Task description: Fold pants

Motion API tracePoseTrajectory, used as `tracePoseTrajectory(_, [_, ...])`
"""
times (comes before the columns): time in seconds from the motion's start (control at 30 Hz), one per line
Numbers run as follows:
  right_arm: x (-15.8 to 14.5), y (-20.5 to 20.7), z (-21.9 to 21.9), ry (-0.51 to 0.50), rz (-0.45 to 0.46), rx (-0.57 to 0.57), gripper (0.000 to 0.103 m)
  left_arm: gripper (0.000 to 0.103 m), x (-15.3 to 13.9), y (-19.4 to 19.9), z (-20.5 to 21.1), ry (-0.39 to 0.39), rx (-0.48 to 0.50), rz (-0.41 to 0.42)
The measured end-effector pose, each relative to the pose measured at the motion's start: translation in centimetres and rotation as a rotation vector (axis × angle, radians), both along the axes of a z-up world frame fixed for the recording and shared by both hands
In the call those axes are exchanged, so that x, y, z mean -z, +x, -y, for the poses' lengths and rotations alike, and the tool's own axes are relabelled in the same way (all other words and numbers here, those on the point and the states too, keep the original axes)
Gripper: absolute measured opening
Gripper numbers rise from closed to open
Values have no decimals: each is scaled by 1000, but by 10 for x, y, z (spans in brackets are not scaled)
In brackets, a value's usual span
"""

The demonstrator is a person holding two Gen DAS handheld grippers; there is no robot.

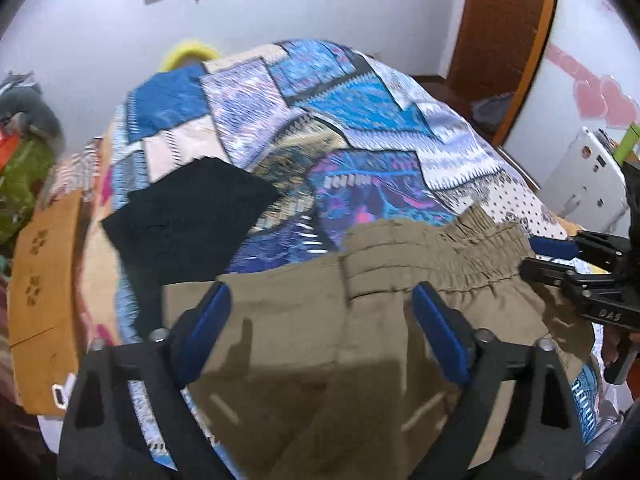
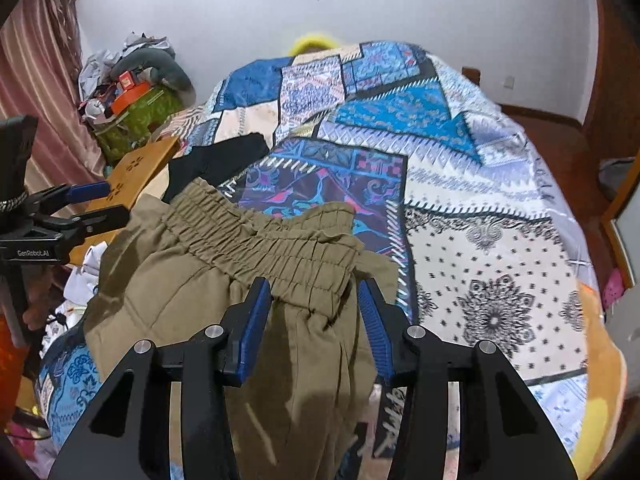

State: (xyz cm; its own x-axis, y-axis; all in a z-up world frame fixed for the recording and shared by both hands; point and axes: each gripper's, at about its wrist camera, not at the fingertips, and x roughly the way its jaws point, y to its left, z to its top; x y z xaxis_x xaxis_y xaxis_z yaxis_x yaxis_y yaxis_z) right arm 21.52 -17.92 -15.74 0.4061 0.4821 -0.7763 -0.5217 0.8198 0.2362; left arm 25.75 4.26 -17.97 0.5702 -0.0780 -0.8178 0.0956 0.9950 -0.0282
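Patchwork bedspread (image 2: 480, 184); khaki pants (image 2: 224, 280) lie waistband toward the wall.

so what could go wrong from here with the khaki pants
1. The left gripper stands open over the khaki pants, pads off the cloth, so that side may sag or slide.
2. The right gripper straddles only a bunched bit of the elastic waistband; a pull could slip off or crease it unevenly.
3. The black cloth lies close beside the pants on the patchwork bedspread and might get dragged into the fold.
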Motion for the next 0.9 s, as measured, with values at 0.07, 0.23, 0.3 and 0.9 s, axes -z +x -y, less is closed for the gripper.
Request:
tracePoseTrajectory(0.07, [6,2,-3,-1,-15,-15,31,75,12,6,6,-13,17,-41])
tracePoseTrajectory(0.23, [1,-2,-2,-6,63,-15,16,65,27,9,9,-64,34,-70])
tracePoseTrajectory(0.3, [-6,-1,-1,-4,93,-27,14,64,27,9,7,-78,38,-72])
tracePoseTrajectory(0.9, [26,52,-22,-65,36,-39,11,37,40,31,-2,-93,-5,-108])
